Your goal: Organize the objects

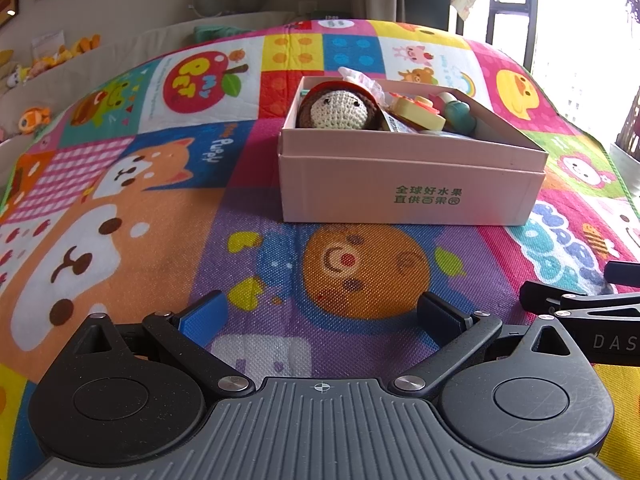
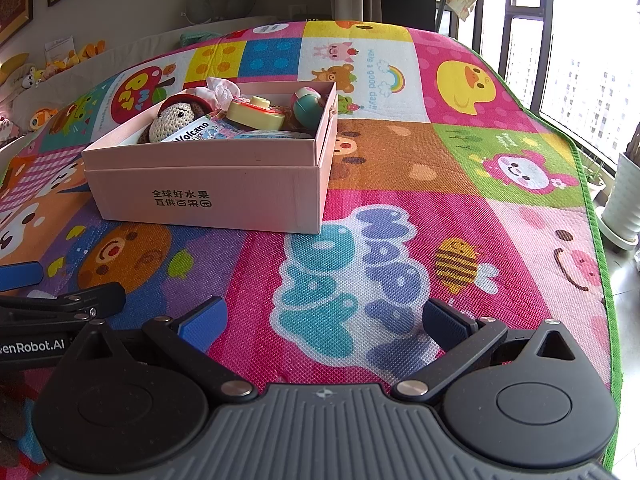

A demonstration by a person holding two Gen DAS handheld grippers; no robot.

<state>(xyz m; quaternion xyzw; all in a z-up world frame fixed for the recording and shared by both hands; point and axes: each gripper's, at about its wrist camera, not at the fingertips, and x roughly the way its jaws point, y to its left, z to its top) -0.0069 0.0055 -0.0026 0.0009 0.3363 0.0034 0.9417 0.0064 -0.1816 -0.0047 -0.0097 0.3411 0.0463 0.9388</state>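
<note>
Both grippers sit low over the play mat, side by side, neither holding anything. Left gripper: jaws spread wide, blue pads apart, only mat between them, over the orange bear-face print. Right gripper: same, jaws wide apart, empty, over the blue bubble lettering. Each one shows at the edge of the other's view: right one's black fingers at the right edge of the left wrist view, left one's blue pad and black fingers at the left edge of the right wrist view. Pink cardboard box rests on the mat ahead of both, well clear of the fingertips; green print on its front face, nested in what looks like its lid. Already inside: crocheted doll at the left end, lying against the wall; yellow toy camera near the middle, on top of other items; teal ball-shaped toy toward the right rear corner; packet marked "Volcano" beside the doll; crumpled pink-white wrapper poking over the back wall. Plush toys line a ledge at far left, white planter on the floor by the window at right.
</note>
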